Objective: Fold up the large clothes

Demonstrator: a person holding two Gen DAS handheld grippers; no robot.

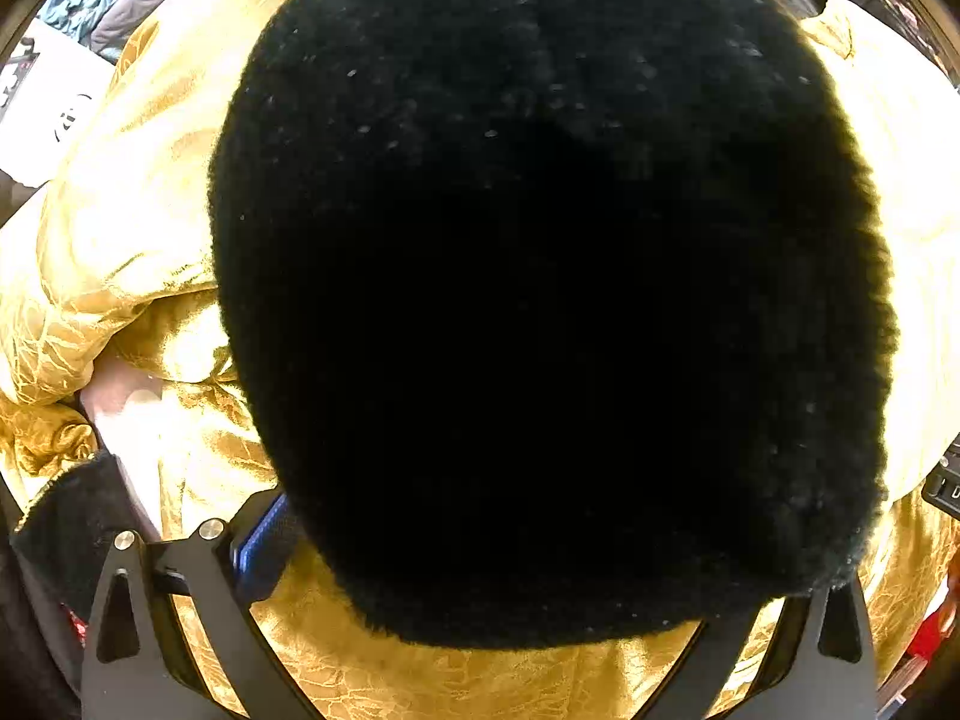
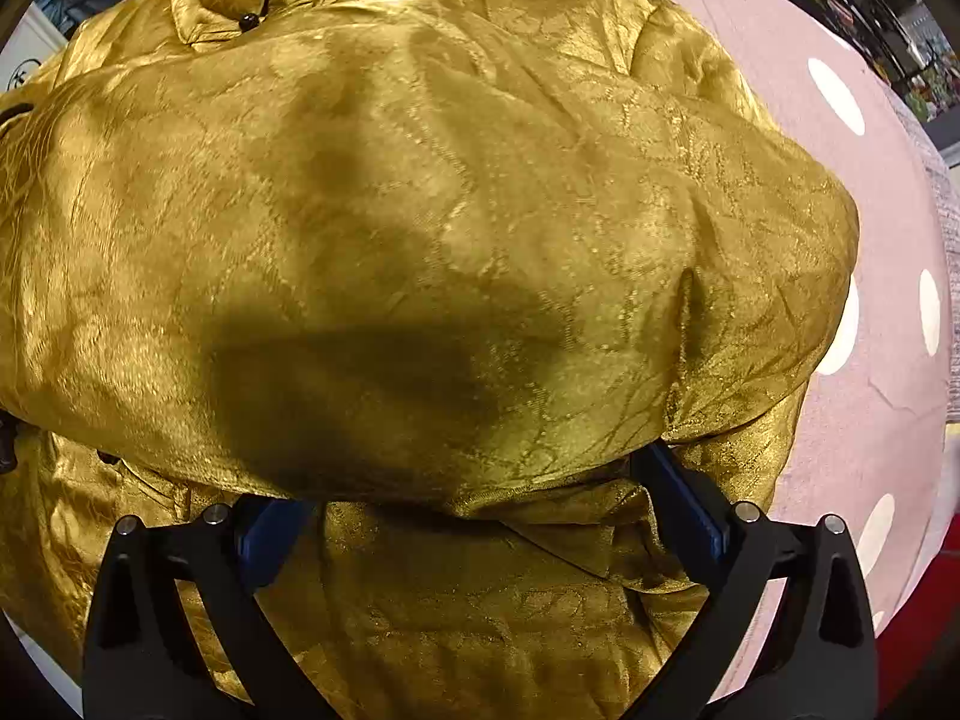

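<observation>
A gold garment (image 2: 420, 228) with a black fleecy part (image 1: 540, 300) lies partly folded on a pink dotted cover (image 2: 828, 138). The left gripper (image 1: 480, 552) and right gripper (image 2: 474, 510) hover above it, jaws apart, holding nothing. More folds likely remain.

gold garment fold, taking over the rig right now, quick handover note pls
Left gripper: jaws wide open, pointing down at the black fuzzy fabric that lies on the gold garment; the pads press on nothing.
Right gripper: jaws wide open, straddling a folded edge of the gold garment, not clamped.
The garment lies on a pink cloth with white dots; collar and dark button at the far side.
Done: one layer of gold cloth looks folded over the rest.
Left: regrip, finish and flatten the folds.
</observation>
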